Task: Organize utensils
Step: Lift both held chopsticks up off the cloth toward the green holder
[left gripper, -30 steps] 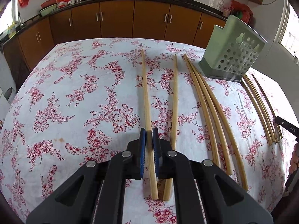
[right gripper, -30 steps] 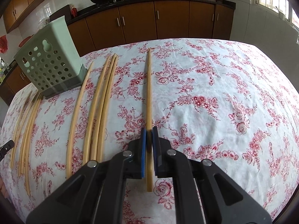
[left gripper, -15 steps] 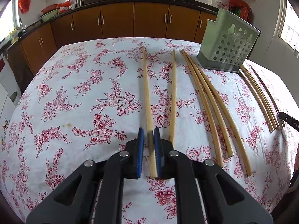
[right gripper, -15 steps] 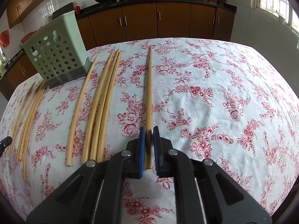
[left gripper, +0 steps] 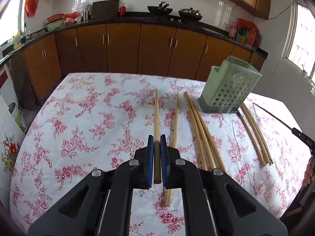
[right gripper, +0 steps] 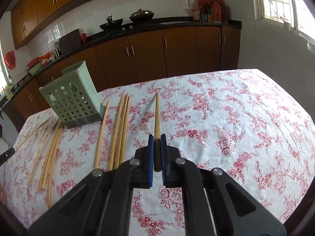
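My left gripper [left gripper: 157, 137] is shut on one long wooden chopstick [left gripper: 156, 116] and holds it above the floral tablecloth, tip pointing away. My right gripper [right gripper: 157, 137] is shut on another wooden chopstick [right gripper: 157, 114], also lifted off the cloth. A pale green perforated utensil holder [left gripper: 229, 87] stands at the right in the left wrist view and it stands at the left in the right wrist view [right gripper: 73, 100]. Several more chopsticks [left gripper: 200, 129] lie on the cloth beside it, and they also show in the right wrist view [right gripper: 120, 127].
The table has a white cloth with red flowers [left gripper: 88, 122]. Another bundle of chopsticks [left gripper: 254, 133] lies right of the holder. Brown kitchen cabinets [left gripper: 122, 49] and a dark counter with woks run behind the table. The other gripper's tip [left gripper: 303, 137] shows at the right edge.
Both grippers have risen and tilted up, each lifting its chopstick off the cloth. The table now looks farther below and more of the kitchen shows.
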Action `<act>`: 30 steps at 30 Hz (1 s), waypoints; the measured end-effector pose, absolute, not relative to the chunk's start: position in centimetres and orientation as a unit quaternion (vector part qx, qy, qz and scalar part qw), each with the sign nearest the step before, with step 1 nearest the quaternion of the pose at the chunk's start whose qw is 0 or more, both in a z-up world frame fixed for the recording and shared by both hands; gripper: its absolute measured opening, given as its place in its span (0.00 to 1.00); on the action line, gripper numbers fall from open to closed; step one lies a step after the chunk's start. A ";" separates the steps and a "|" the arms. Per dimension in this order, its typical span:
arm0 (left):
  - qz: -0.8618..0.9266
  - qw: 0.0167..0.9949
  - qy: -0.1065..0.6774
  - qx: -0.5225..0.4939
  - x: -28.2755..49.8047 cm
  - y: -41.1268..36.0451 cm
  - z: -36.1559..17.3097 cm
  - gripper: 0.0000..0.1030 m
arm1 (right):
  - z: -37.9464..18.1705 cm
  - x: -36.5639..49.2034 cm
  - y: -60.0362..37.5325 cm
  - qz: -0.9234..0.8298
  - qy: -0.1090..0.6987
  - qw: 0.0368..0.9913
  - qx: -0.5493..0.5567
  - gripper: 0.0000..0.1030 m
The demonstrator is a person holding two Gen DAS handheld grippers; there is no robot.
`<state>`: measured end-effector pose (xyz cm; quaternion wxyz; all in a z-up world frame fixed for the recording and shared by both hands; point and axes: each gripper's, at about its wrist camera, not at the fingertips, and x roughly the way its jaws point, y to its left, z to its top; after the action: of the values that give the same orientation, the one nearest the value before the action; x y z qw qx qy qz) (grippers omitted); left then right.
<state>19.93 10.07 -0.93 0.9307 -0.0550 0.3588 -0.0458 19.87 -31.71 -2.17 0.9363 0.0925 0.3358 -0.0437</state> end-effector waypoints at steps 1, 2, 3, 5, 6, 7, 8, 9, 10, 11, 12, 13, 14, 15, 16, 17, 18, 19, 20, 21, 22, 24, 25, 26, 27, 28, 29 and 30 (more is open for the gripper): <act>-0.047 0.933 0.352 -0.058 19.9 10.0 -0.4 0.07 | -1.6 19.7 -31.8 -0.044 0.327 0.939 0.094 0.08; -0.047 0.937 0.341 -0.061 19.7 10.1 0.3 0.07 | -1.1 19.6 -31.9 -0.045 0.318 0.942 0.094 0.08; -0.048 0.940 0.332 -0.062 19.6 10.1 0.8 0.07 | -0.7 19.4 -31.9 -0.046 0.310 0.945 0.095 0.08; -0.048 0.946 0.313 -0.068 19.3 10.2 1.9 0.07 | 0.3 19.0 -32.0 -0.048 0.294 0.950 0.096 0.08; -0.048 0.949 0.305 -0.069 19.2 10.3 2.4 0.07 | 0.9 18.9 -32.0 -0.048 0.286 0.952 0.097 0.08; -0.048 0.951 0.296 -0.071 19.1 10.3 2.8 0.07 | 1.3 18.8 -32.0 -0.048 0.278 0.954 0.098 0.08; -0.048 0.954 0.286 -0.075 18.9 10.4 3.4 0.07 | 1.7 18.8 -32.1 -0.049 0.271 0.956 0.099 0.08; -0.047 0.956 0.279 -0.077 18.9 10.4 3.7 0.07 | 2.0 18.7 -32.2 -0.049 0.266 0.958 0.100 0.08; -0.046 0.958 0.272 -0.078 18.8 10.4 4.1 0.07 | 2.3 18.7 -32.3 -0.049 0.261 0.959 0.101 0.08; -0.045 0.960 0.266 -0.078 18.7 10.4 4.4 0.07 | 2.5 18.7 -32.3 -0.050 0.255 0.960 0.103 0.08; -0.042 0.962 0.259 -0.079 18.7 10.4 4.8 0.07 | 2.8 18.7 -32.4 -0.050 0.250 0.961 0.104 0.08; -0.041 0.963 0.253 -0.081 18.6 10.5 5.1 0.07 | 3.1 18.7 -32.5 -0.050 0.245 0.962 0.105 0.08; -0.042 0.965 0.247 -0.084 18.6 10.5 5.5 0.07 | 3.4 18.8 -32.4 -0.049 0.241 0.963 0.106 0.08; -0.043 0.965 0.242 -0.087 18.7 10.6 5.9 0.07 | 3.8 18.8 -32.5 -0.048 0.235 0.965 0.108 0.08; -0.042 0.966 0.238 -0.089 18.8 10.6 6.2 0.07 | 4.2 18.8 -32.6 -0.046 0.230 0.966 0.110 0.08; -0.041 0.967 0.234 -0.089 18.9 10.6 6.5 0.07 | 4.5 18.8 -32.6 -0.045 0.225 0.967 0.111 0.08; -0.039 0.969 0.229 -0.088 19.1 10.6 6.8 0.07 | 4.8 18.8 -32.7 -0.042 0.220 0.968 0.113 0.08; -0.036 0.970 0.224 -0.087 19.2 10.6 7.2 0.07 | 5.1 18.9 -32.7 -0.042 0.216 0.969 0.113 0.08; -0.034 0.971 0.221 -0.086 19.4 10.6 7.4 0.07 | 5.4 18.9 -32.8 -0.042 0.213 0.970 0.113 0.08; -0.033 0.972 0.218 -0.085 19.6 10.5 7.7 0.07 | 5.6 19.0 -32.8 -0.043 0.210 0.970 0.113 0.08; -0.031 0.972 0.216 -0.082 19.7 10.5 7.9 0.07 | 5.8 19.2 -32.8 -0.045 0.206 0.971 0.111 0.08; -0.026 0.974 0.209 -0.077 20.1 10.5 8.5 0.07 | 6.2 19.4 -32.7 -0.048 0.199 0.973 0.107 0.07; -0.024 0.975 0.207 -0.075 20.4 10.5 9.0 0.07 | 6.6 19.5 -32.8 -0.050 0.194 0.974 0.106 0.07; -0.023 0.976 0.202 -0.074 20.5 10.5 9.6 0.07 | 7.0 19.6 -32.8 -0.049 0.191 0.975 0.105 0.07; -0.023 0.977 0.197 -0.073 20.6 10.6 10.0 0.07 | 7.6 19.8 -32.8 -0.048 0.187 0.976 0.104 0.07; -0.023 0.978 0.192 -0.073 20.7 10.6 10.7 0.07 | 8.2 19.9 -32.8 -0.048 0.181 0.977 0.103 0.07; -0.023 0.980 0.185 -0.074 20.9 10.6 11.7 0.07 | 9.0 20.1 -32.8 -0.046 0.175 0.978 0.103 0.07; -0.024 0.981 0.178 -0.075 20.9 10.5 12.4 0.07 | 9.8 20.2 -32.7 -0.043 0.167 0.979 0.104 0.07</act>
<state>20.91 10.53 12.42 0.9808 -0.0752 0.1782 -0.0244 20.23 -32.72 9.75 0.9795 0.1042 0.1671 -0.0427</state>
